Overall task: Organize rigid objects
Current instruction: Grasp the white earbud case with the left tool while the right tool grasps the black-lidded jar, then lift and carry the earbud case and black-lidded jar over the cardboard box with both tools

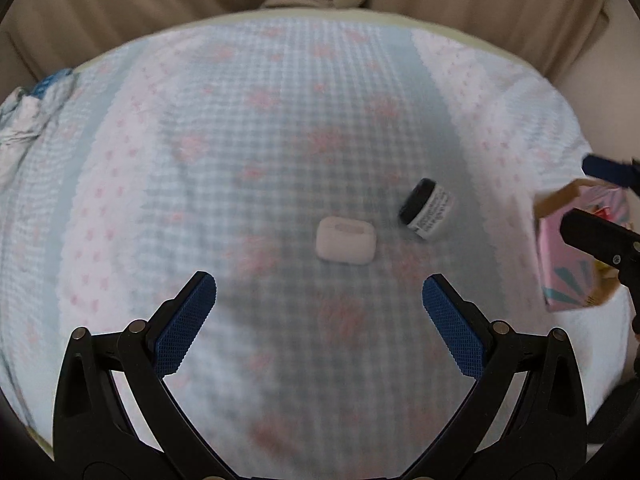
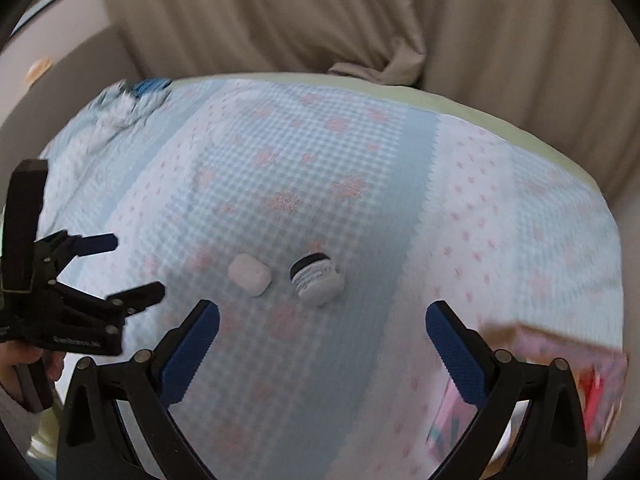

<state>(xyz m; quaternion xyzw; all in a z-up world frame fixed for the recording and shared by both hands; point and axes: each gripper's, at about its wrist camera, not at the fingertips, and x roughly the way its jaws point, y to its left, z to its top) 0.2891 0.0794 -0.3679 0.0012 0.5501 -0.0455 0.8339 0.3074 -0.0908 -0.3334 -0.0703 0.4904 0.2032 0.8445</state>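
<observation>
The surface is a bed (image 1: 280, 120) covered with a blue gingham and pink floral spread; beige curtains (image 2: 280, 20) hang behind it.

Left wrist view: the left gripper (image 1: 319, 290) has its blue-padded fingers (image 1: 186, 320) spread wide, with nothing between them; a white earbud case (image 1: 346, 240) lies on the spread just ahead of the fingertips, at 12 o'clock; a small jar (image 1: 427, 209) with a black lid and a printed white label lies on its side at 1 o'clock of the case, near it but apart; a pink box (image 1: 568, 248) sits at 3 o'clock, at the frame edge, partly covered by the right gripper, which enters from that side.

Right wrist view: the right gripper (image 2: 322, 322) likewise has its fingers (image 2: 456, 356) spread wide and empty; the earbud case (image 2: 250, 274) and the jar (image 2: 316, 278) lie side by side ahead of the fingertips, at 11 and 12 o'clock; the pink box (image 2: 560, 352) lies at 4 o'clock, behind the right-hand finger, blurred; whether it touches that finger cannot be told; the left gripper (image 2: 136, 266) shows at 9 o'clock, fingers apart, held by a hand (image 2: 16, 364) at the lower left edge; a crumpled white and blue cloth (image 2: 132, 100) lies at the far left corner of the bed.
</observation>
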